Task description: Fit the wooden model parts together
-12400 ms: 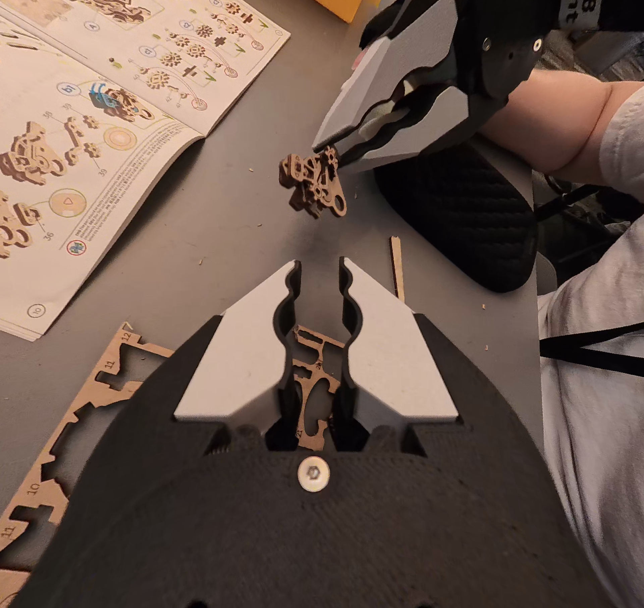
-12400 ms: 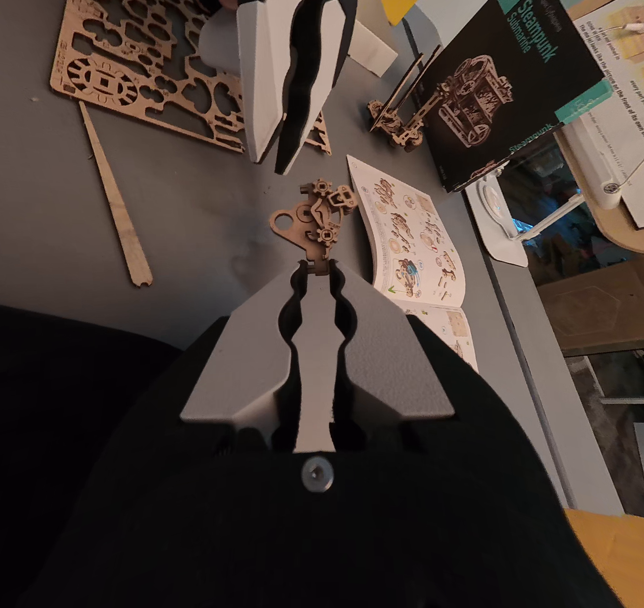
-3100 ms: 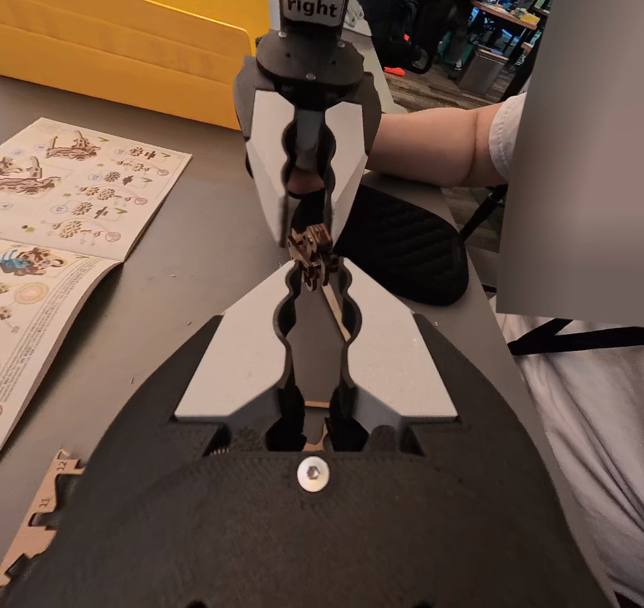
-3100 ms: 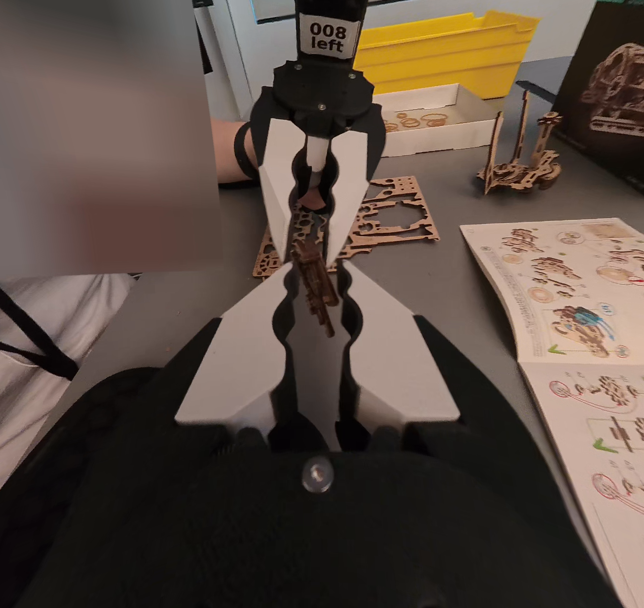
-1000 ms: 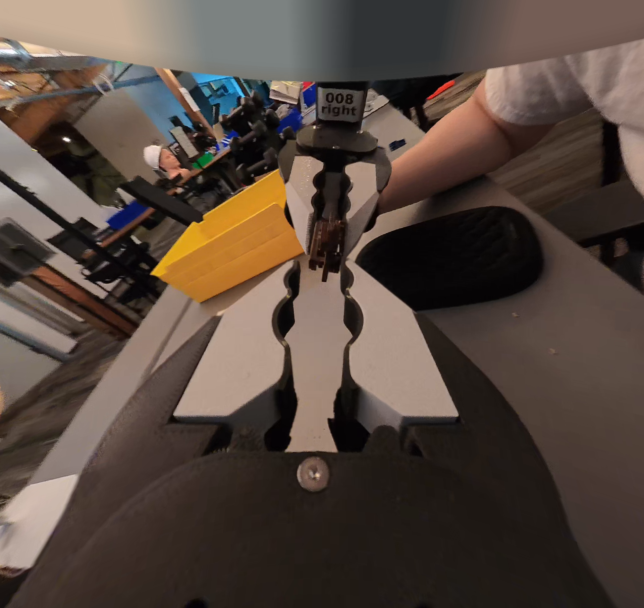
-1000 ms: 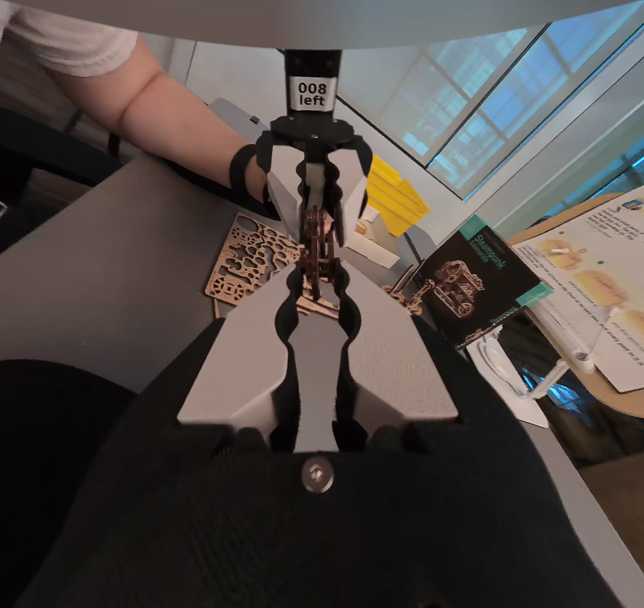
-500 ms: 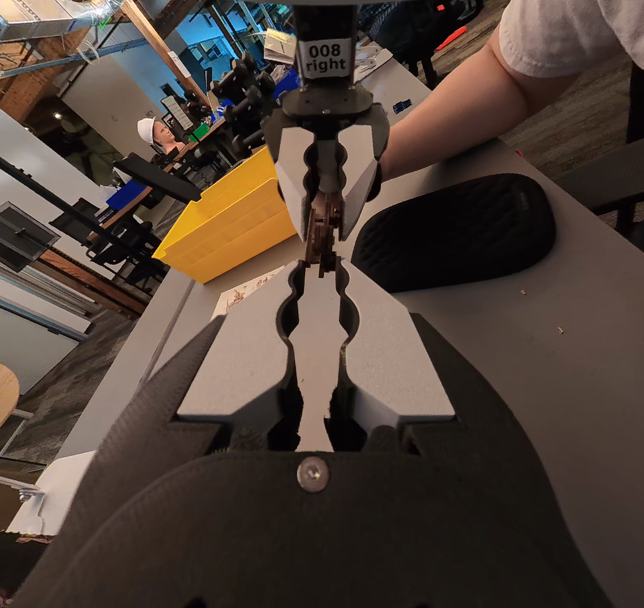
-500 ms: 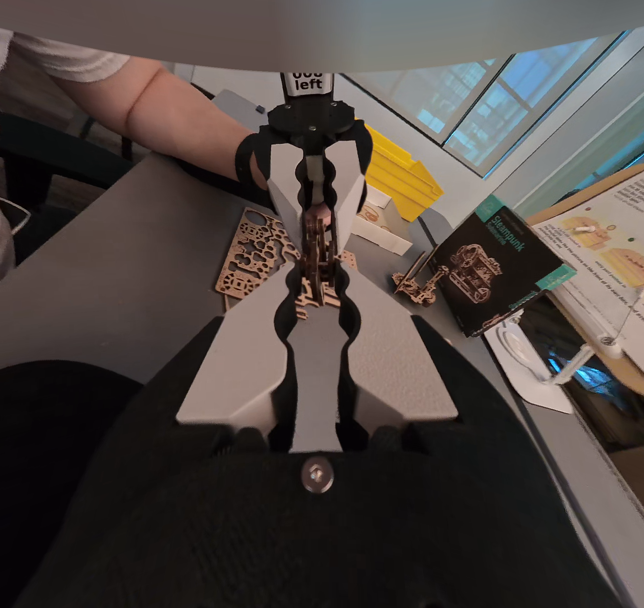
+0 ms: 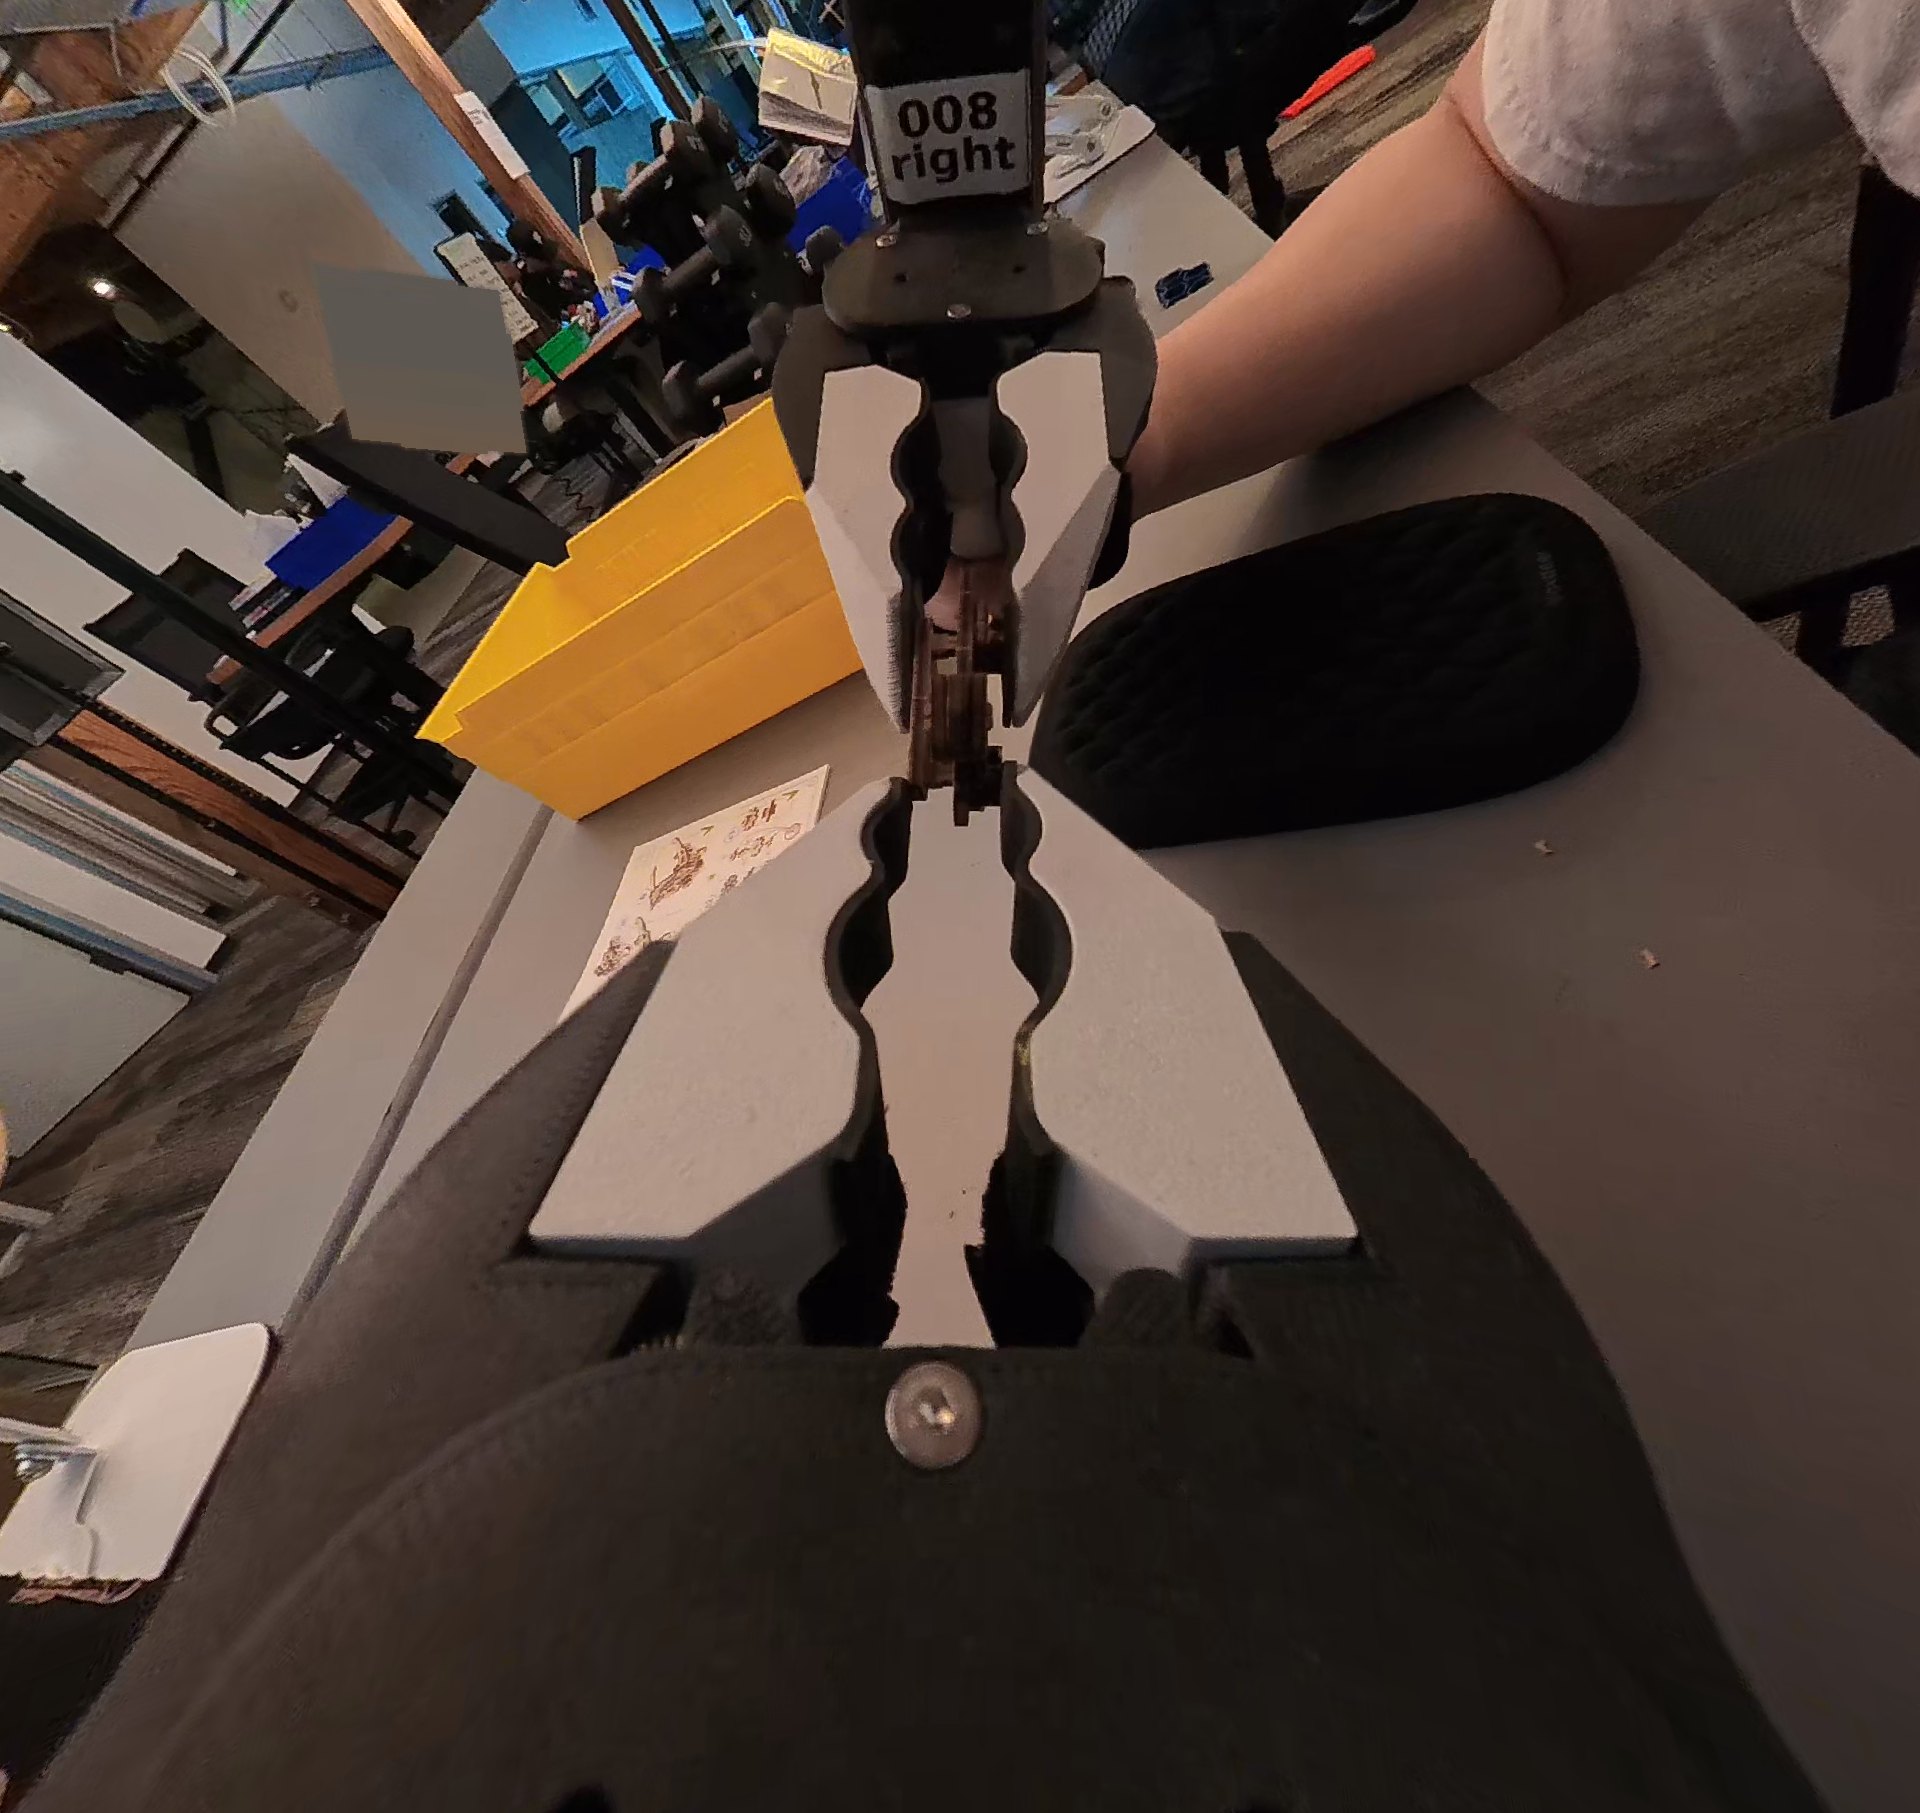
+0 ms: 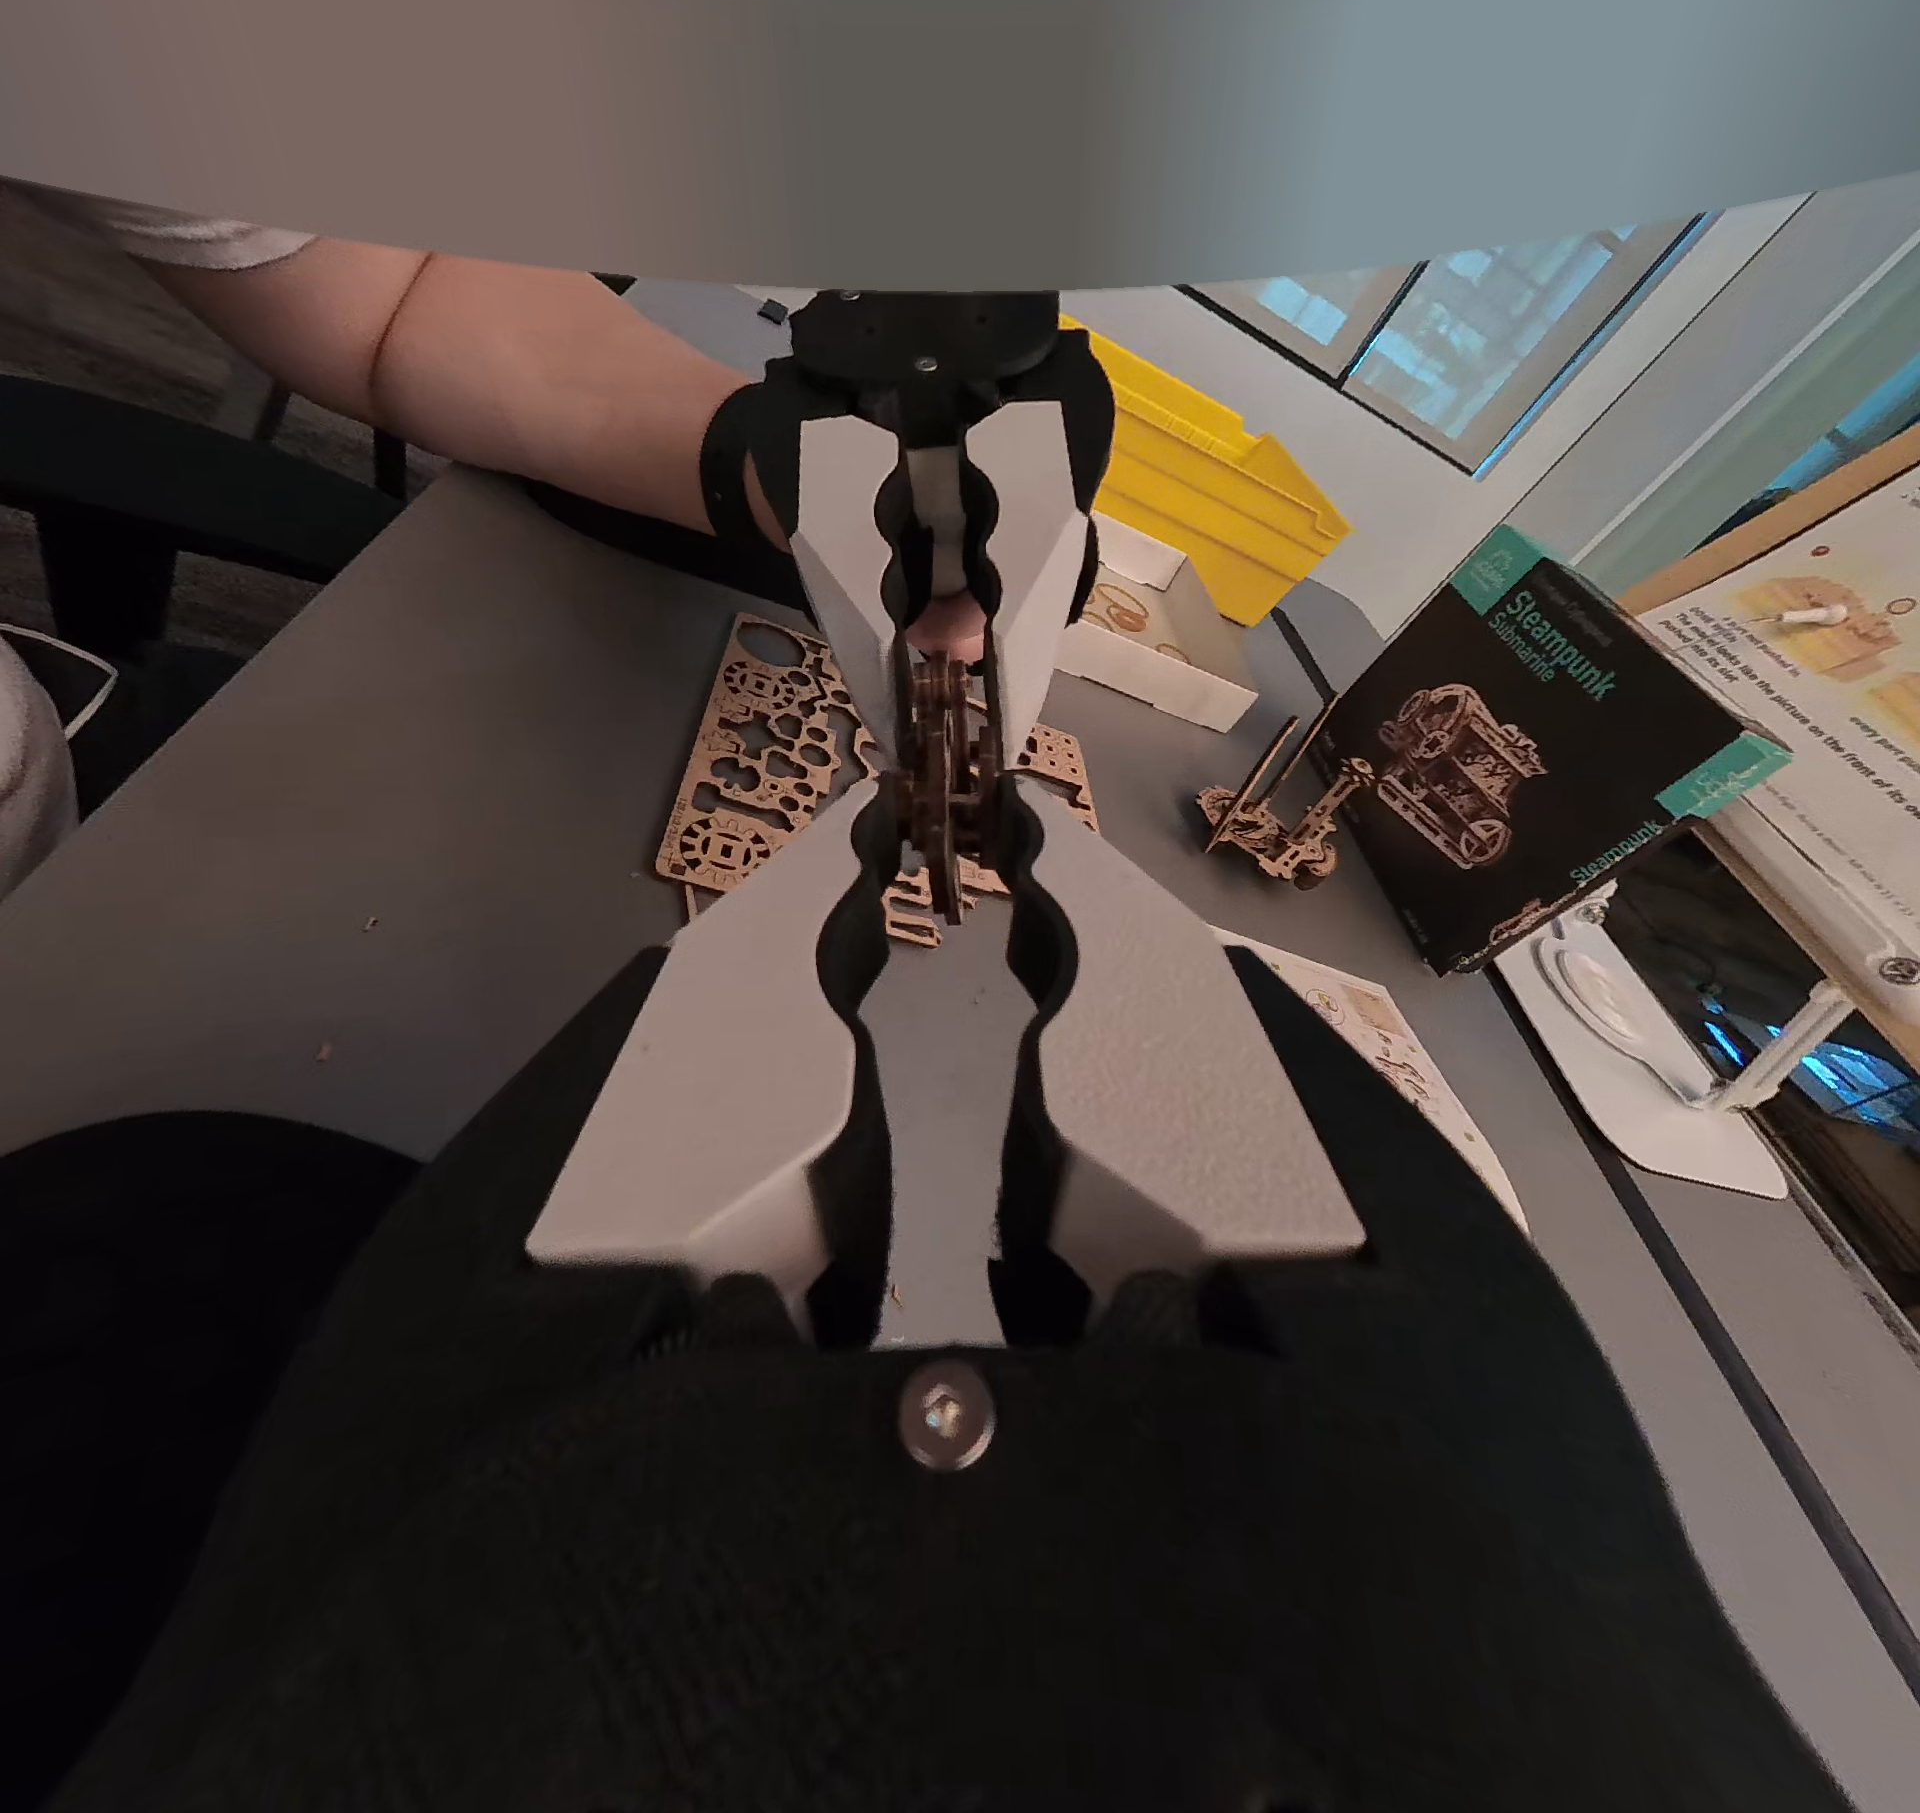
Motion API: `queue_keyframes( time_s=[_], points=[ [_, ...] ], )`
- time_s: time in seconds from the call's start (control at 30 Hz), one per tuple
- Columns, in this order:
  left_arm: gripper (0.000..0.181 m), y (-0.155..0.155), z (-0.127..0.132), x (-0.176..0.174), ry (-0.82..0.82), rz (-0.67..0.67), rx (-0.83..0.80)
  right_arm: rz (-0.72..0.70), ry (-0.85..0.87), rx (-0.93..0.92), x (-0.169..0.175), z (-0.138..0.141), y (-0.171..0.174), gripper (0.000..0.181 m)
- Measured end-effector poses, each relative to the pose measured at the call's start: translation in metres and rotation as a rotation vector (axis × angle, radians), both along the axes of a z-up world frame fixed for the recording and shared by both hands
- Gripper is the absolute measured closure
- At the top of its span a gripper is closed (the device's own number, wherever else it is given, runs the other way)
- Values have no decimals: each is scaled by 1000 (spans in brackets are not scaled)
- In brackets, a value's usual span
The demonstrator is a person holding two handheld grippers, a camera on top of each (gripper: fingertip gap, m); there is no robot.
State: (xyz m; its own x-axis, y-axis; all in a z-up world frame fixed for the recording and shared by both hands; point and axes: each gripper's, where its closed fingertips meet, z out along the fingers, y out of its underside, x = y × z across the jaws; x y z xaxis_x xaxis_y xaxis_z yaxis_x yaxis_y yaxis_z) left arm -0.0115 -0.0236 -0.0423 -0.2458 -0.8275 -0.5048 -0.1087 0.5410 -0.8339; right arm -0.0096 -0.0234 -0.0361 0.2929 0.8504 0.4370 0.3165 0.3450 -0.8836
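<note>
Wooden assembly [image 10: 940, 792]: it is hanging in the air above the tabletop [image 10: 436, 828], edge-on to both cameras, and its long axis is running along the line between the two grippers.
Right gripper [image 10: 940, 807]: its jaws are closing on the near end of the assembly and gripping it.
Left gripper [image 9: 951, 792]: it is facing the right one tip to tip; its jaws are standing narrow at the other end of the piece, but I cannot tell if they are really pinching it.
Deciding relation: the assembly is lying straight ahead of both pairs of jaws, between them, so any pressing together is probably going along this one axis.
Nearer side: neither; both tips are meeting at the piece.
Parts sheet [image 10: 769, 755]: it is lying flat on the tabletop, far behind the grippers.
</note>
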Motion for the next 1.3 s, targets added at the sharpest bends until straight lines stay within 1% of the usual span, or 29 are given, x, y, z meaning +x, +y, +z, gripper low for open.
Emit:
queue_keyframes(
  time_s=[0.33, 0.43, 0.73, 0.83, 1.07, 1.3],
  points=[
    [165, 0, -7, 2, 4, 11, 16, 38, -7, 7, 2, -8, 1, 165],
    [162, -2, -3, 3, -26, 17, 38, 57, 12, 23, 1, -5, -2, 165],
    [157, 1, -3, 3, -32, 38, 64, 73, 73, 18, 5, 0, 0, 165],
    [165, -1, -2, 3, -39, 31, 57, 99, 89, 29, 4, 2, -4, 165],
    [166, -9, 3, 3, -56, 22, 75, 184, 169, -28, 5, 2, -9, 164],
    [166, -10, 1, 4, -43, 14, 55, 210, 180, -55, 6, -4, -7, 164]
  ],
)
